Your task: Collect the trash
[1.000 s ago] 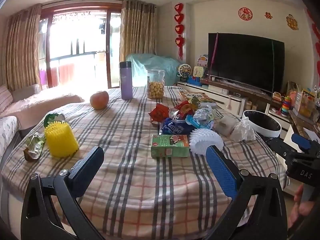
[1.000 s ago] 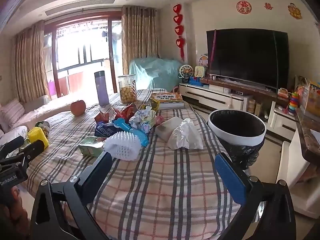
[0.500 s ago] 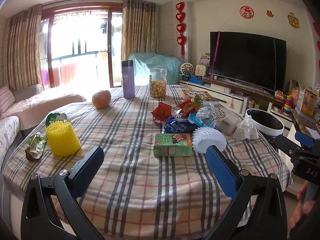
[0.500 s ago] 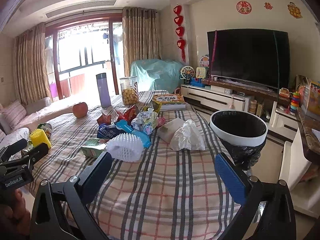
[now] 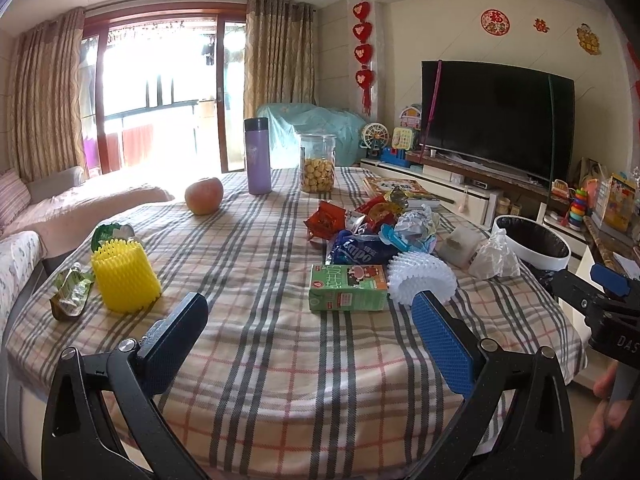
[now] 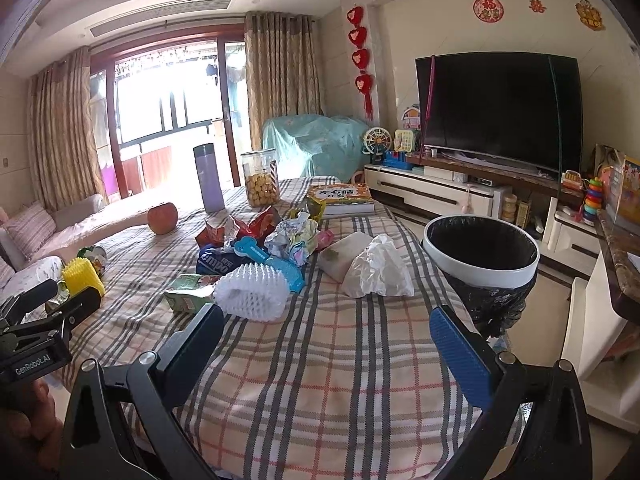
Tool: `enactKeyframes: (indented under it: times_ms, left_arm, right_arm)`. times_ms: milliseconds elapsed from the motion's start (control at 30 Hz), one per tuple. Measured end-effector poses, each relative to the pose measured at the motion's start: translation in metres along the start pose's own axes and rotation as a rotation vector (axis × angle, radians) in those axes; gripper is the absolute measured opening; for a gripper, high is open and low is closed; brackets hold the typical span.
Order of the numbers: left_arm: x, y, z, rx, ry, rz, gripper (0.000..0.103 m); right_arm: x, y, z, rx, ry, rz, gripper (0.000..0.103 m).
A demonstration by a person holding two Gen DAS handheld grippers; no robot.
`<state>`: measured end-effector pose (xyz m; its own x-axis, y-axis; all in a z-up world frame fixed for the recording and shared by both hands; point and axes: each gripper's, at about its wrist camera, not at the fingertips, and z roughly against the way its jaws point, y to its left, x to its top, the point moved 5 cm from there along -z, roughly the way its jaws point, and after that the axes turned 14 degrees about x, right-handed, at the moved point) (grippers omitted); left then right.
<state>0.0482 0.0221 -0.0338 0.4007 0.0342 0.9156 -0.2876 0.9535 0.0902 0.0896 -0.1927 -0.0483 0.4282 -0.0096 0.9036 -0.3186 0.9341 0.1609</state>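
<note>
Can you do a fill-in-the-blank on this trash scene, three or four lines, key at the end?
1. The fruit beside the purple bottle is an ____.
2. The bin with the white rim is lined with a ____ bag.
3. The jaws of both the left gripper and the right gripper stand ____, holding nothing.
4. The white foam net lies right beside a ____ carton.

Missing words: apple; black; open; green
</note>
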Motion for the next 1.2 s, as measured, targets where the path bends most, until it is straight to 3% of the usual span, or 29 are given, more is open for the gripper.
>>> enactKeyframes:
  times_ms: [1200]
  left_arm:
    - [-0.0017,-0.0001,-0.0026,0.001,0.009,0.002,0.103]
  right_arm:
    - [-0.0028,0.0043,-0.0054,0.041,0.019,-0.013,0.103]
